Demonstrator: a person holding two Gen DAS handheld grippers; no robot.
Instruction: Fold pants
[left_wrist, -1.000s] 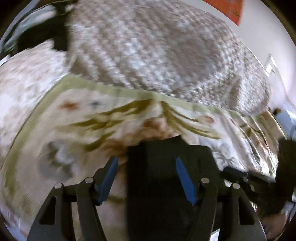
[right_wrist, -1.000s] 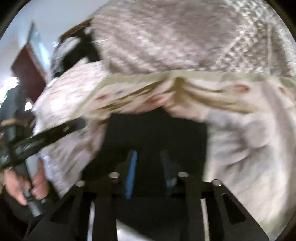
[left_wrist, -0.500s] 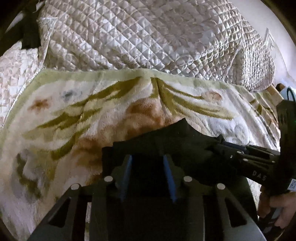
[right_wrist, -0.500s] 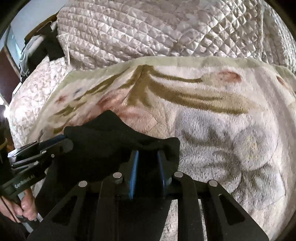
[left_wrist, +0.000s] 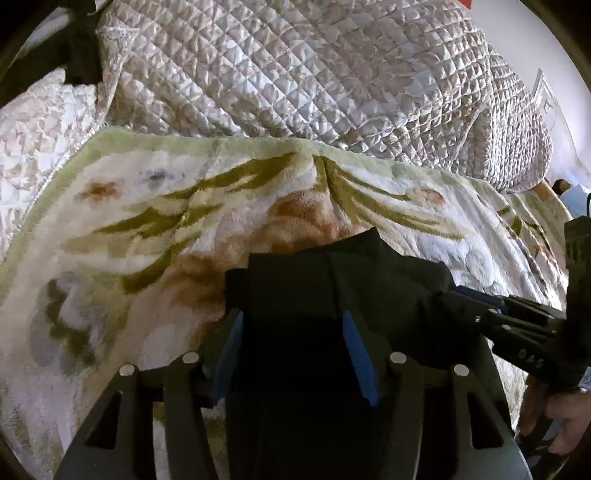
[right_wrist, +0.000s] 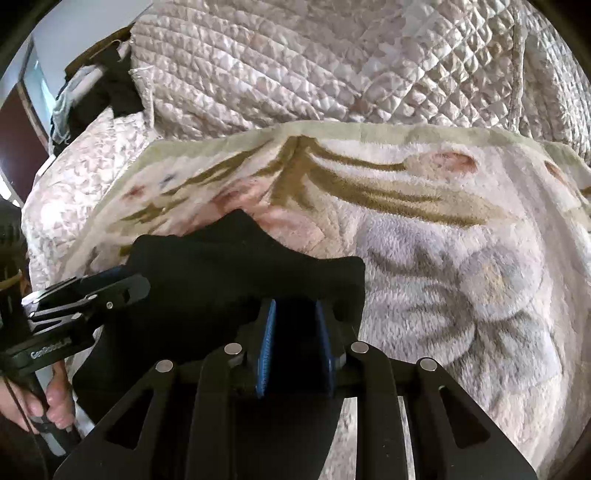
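Note:
Black pants (left_wrist: 332, 273) lie bunched on a floral fleece blanket (left_wrist: 147, 221). My left gripper (left_wrist: 291, 317) straddles their near left part. Its jaws are opening, the blue pads stand wide apart, and the cloth lies loose between them. In the right wrist view the pants (right_wrist: 221, 266) rise to a peak, and my right gripper (right_wrist: 295, 306) is shut on their right corner, with dark cloth pinched between its narrow blue pads. Each gripper shows in the other's view: the right gripper (left_wrist: 454, 295) from the right, the left gripper (right_wrist: 136, 284) from the left.
A quilted cream bedspread (left_wrist: 295, 74) is heaped behind the blanket (right_wrist: 443, 258). Dark clothing (right_wrist: 110, 85) lies at the far left of the bed. A person's hand (left_wrist: 565, 417) grips the right tool's handle, and another hand (right_wrist: 48, 402) grips the left one.
Both grippers have come down toward the blanket with the pants. The left pads drew together half a second ago and now stand wide again. The right pads stay narrow on the cloth.

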